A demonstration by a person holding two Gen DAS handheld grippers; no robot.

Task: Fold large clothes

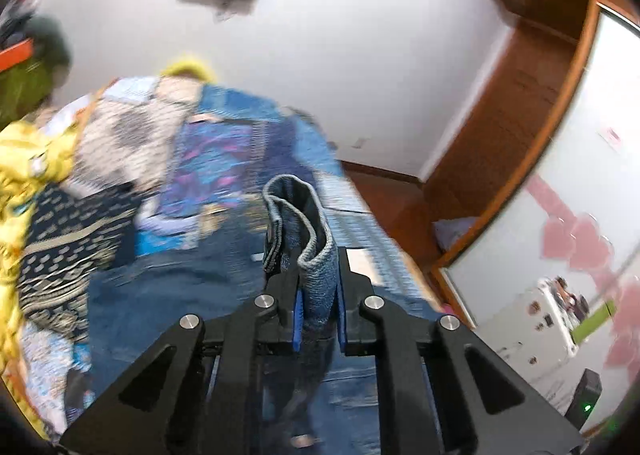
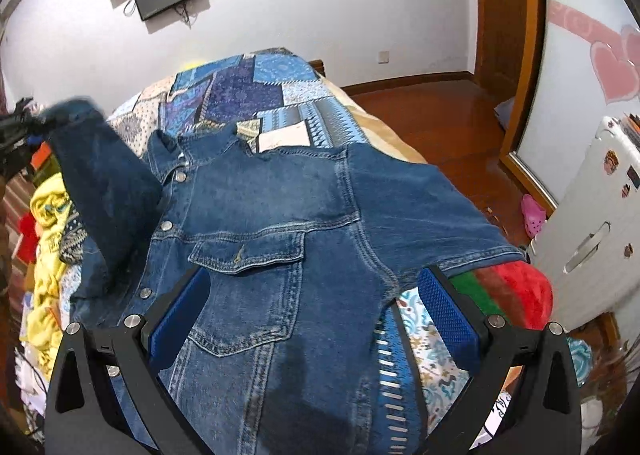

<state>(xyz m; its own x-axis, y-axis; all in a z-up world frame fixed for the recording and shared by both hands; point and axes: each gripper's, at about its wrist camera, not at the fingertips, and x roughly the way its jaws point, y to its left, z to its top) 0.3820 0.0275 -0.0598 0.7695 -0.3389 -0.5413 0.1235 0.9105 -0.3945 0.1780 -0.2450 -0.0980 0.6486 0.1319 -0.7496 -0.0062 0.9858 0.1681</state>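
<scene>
A blue denim jacket (image 2: 280,223) lies front-up on the bed, collar at the far end. Its left sleeve (image 2: 104,183) is lifted and stands up from the bed. My left gripper (image 1: 318,279) is shut on the sleeve's cuff (image 1: 304,223), which sticks up between the blue pads; it also shows at the far left of the right wrist view (image 2: 24,123), holding the sleeve's end. My right gripper (image 2: 314,287) is open and empty, hovering just above the jacket's chest and pocket, jaws wide apart.
The bed has a blue patchwork cover (image 2: 256,95). Yellow and patterned clothes (image 2: 48,207) are piled at its left side. A red and green cushion (image 2: 516,291) lies at the right edge. A white cabinet (image 2: 592,223) and wooden floor (image 2: 432,115) lie to the right.
</scene>
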